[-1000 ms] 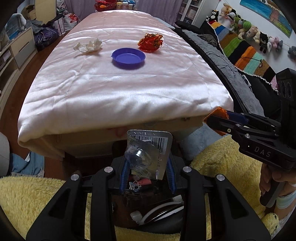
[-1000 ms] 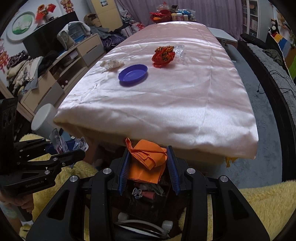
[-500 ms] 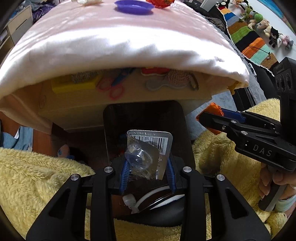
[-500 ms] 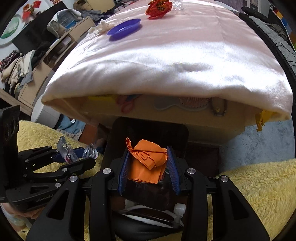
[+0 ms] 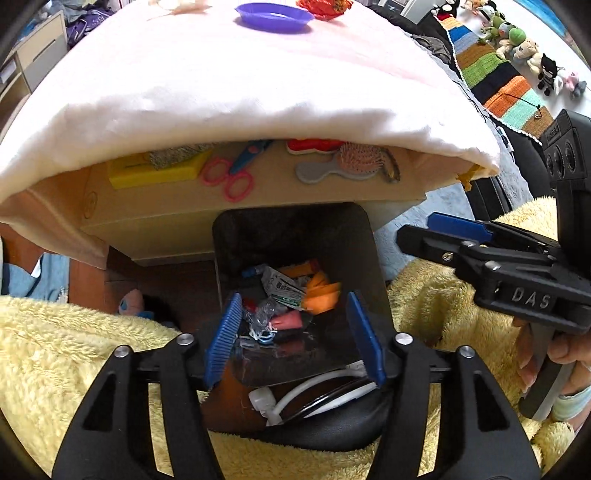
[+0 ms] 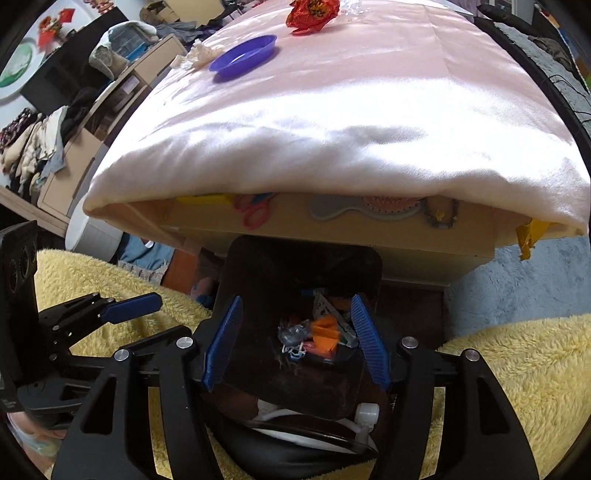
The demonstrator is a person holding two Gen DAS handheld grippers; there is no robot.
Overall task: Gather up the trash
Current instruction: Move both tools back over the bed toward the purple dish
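Over the dark bin (image 5: 295,236) at the foot of the pink-draped table (image 5: 258,92), I hold both claws pointing steeply down, and both stand wide with nothing between the pads. My left gripper (image 5: 293,332) has just been opening; the clear blister pack (image 5: 264,314) now lies below and between its fingers, down in the bin among other scraps. My right gripper (image 6: 293,339) has just been opening too, and the orange paper (image 6: 325,332) sits blurred beneath it in the same heap, just beside the blister pack. In the left wrist view my right claw shows side-on to the right of my left one, its blue pads apart.

Both pieces look to be inside the bin walls, so I judge this drop done or all but done. To finish it well, I would keep the jaws spread, check that nothing clings to the ribbed blue pads, then lift straight up clear of the rim before swinging away, so neither finger catches the table edge just ahead.

More trash waits far ahead of both claws on the tabletop: a crumpled white tissue (image 6: 197,55) beside the purple dish (image 6: 243,57), and a red wrapper (image 6: 312,14) beyond it.
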